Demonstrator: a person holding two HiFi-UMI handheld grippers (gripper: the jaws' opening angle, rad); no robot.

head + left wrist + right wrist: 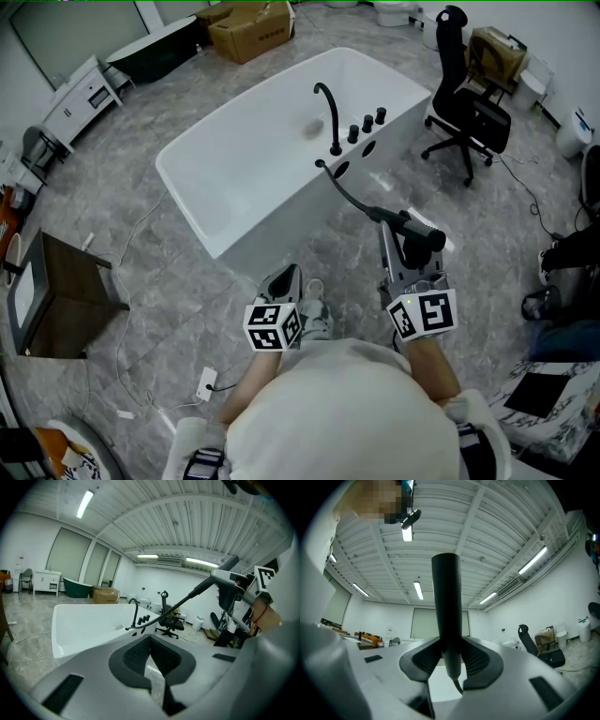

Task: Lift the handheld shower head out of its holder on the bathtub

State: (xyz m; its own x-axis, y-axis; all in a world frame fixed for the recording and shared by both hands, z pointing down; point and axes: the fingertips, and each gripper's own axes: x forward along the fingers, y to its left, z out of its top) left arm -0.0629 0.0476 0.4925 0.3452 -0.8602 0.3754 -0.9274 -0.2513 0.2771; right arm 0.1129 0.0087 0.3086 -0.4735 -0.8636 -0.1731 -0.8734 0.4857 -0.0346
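Out of its holder: the black handheld shower head [410, 228] hangs in the air above the grey floor [169, 281], clear of the long outer wall of the white bathtub [281, 220] and clamped across its handle by the right gripper [409, 246]. From the head view its long axis runs roughly crosswise to the gripper, with the hose end towards the tub and the free end pointing away to the right. In the right gripper view the handle [446, 606] stands straight up between the two pads, with the hose leaving at the bottom. The black hose [345, 190] curves back to the tub's rim beside the curved faucet [330, 112]. The left gripper [284, 279] waits near the person's body, its jaws brought together at the tips on nothing. A black office chair [464, 103] stands past the tub's far end.
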